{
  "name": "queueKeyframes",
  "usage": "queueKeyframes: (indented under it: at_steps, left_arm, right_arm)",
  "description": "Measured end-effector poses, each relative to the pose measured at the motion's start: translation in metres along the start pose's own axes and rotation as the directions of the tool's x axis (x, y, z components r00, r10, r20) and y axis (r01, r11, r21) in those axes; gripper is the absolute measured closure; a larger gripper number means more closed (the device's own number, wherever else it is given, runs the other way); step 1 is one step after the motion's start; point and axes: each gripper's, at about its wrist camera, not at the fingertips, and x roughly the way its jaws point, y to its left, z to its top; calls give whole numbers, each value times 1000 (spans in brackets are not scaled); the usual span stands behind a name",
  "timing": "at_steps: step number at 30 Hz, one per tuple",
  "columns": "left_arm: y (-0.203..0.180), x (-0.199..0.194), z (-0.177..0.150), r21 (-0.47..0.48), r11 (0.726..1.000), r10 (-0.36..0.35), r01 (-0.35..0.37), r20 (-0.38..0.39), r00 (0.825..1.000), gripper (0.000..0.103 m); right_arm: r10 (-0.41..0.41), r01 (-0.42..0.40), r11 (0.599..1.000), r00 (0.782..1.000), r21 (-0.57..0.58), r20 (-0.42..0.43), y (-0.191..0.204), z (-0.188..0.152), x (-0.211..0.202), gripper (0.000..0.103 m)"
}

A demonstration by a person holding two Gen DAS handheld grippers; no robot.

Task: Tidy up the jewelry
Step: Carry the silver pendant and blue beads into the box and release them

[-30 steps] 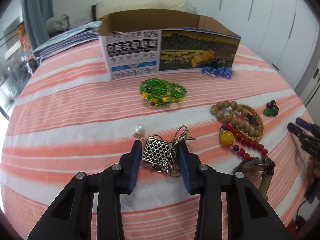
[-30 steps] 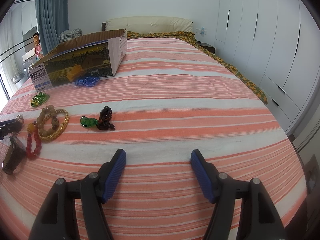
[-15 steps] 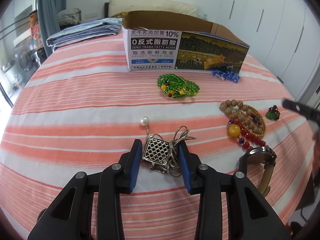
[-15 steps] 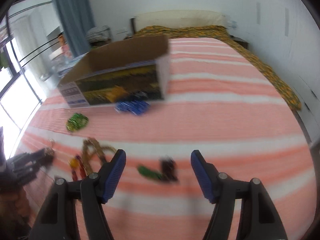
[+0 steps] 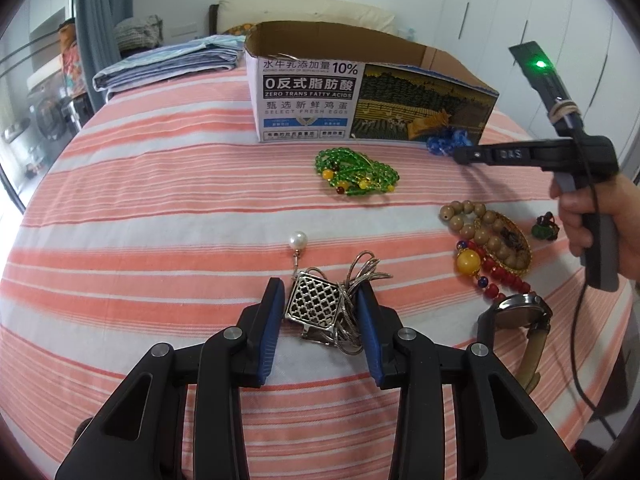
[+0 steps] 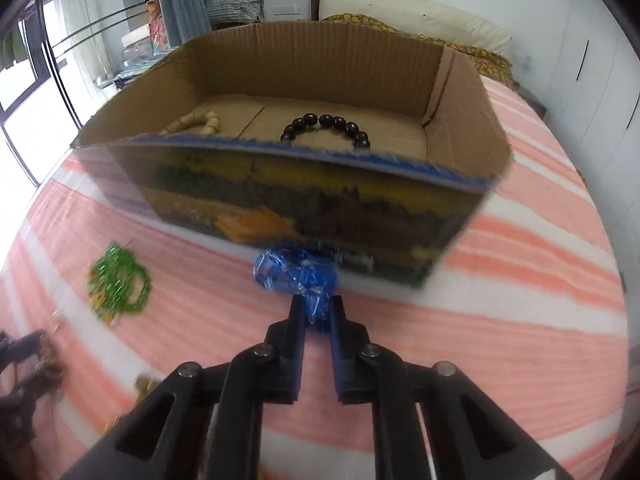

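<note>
1. On the striped bedspread (image 5: 160, 208), the left gripper (image 5: 320, 320) is pointing downward, its blue fingers (image 5: 270, 332) partly spread and bracketing the silver lattice pendant (image 5: 316, 306) with its coiled chain; whether the pads are pressing on it cannot be told.
2. Just beyond the left fingertips, a pearl earring (image 5: 298, 240) is lying on the cloth; farther on, the green bead necklace (image 5: 354, 174) is resting short of the cardboard box (image 5: 304, 100).
3. To the right of the left fingers, wooden and red bead bracelets (image 5: 486, 240) and a wristwatch (image 5: 516, 312) are lying close together.
4. At the near wall of the box, the right gripper (image 6: 318, 316), carried by a hand (image 5: 600, 216), is closing its jaws, with the blue bead bracelet (image 6: 296, 276) sitting between the fingertips.
5. Beyond the right fingers, inside the box, a black bead bracelet (image 6: 326, 128) and a beige one (image 6: 196, 122) are lying on the floor.
</note>
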Motion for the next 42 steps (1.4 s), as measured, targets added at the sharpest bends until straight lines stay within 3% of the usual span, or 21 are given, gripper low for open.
queueKeyframes:
  at_steps: [9,10,11,13,19,24,27,28,29,30,31,32,33,34,38,42]
  left_arm:
    - [1,-7,5,-16,1000,-6,6,-3,1000,72]
    - [1,-10,6,-20,1000,-11,11,0,1000,79]
    - [1,-14,9,-21,1000,-10,10,10,1000,94]
    - [2,-19,15,-18,999,-28,28,6,1000,99]
    - [18,-25,21,-52,996,-72,72,3,997,101]
    - [37,-37,19,-99,993,-66,68,16,998,101]
    - [32,-40,17,-62,998,-30,31,18,999,100]
    - [30,-38,15,-59,998,-22,23,6,1000,86]
    - [27,-35,14,-60,998,-30,29,-14,999,53]
    - [25,-33,12,-60,998,-32,31,-17,999,36]
    - [21,-32,10,-53,998,-27,26,-3,1000,24]
    - [13,-28,8,-31,999,-17,17,1,1000,24]
    - [9,-24,7,-13,1000,-9,9,-11,1000,24]
    - [3,-18,6,6,1000,1,-1,-26,1000,31]
    - [-6,1,7,5,1000,14,-14,-58,998,75]
    - [2,-2,10,-56,998,-27,24,-56,998,75]
  right_arm:
    - [94,-103,993,986,61,135,-17,-31,-89,92]
    - [100,-110,992,984,61,149,-17,-32,-97,92]
    - [108,-119,991,981,63,162,-17,-33,-105,92]
    - [115,-130,989,976,67,185,-19,-35,-120,92]
    - [133,-155,985,961,75,242,-16,-36,-145,92]
    - [160,-191,978,949,88,272,-14,-49,-153,92]
    - [182,-215,972,944,93,276,-11,-54,-156,92]
    - [189,-221,971,943,90,276,-9,-56,-156,92]
    - [196,-226,970,942,85,274,-6,-56,-156,92]
    - [201,-231,970,940,81,275,-3,-57,-157,92]
    - [207,-235,969,939,76,275,0,-58,-158,92]
    - [212,-239,969,938,70,275,4,-59,-159,92]
    - [215,-241,968,937,64,275,7,-60,-160,92]
    - [219,-243,968,936,56,275,11,-60,-161,92]
    - [232,-250,968,931,28,280,23,-65,-170,91]
    - [237,-252,968,928,15,288,28,-68,-177,92]
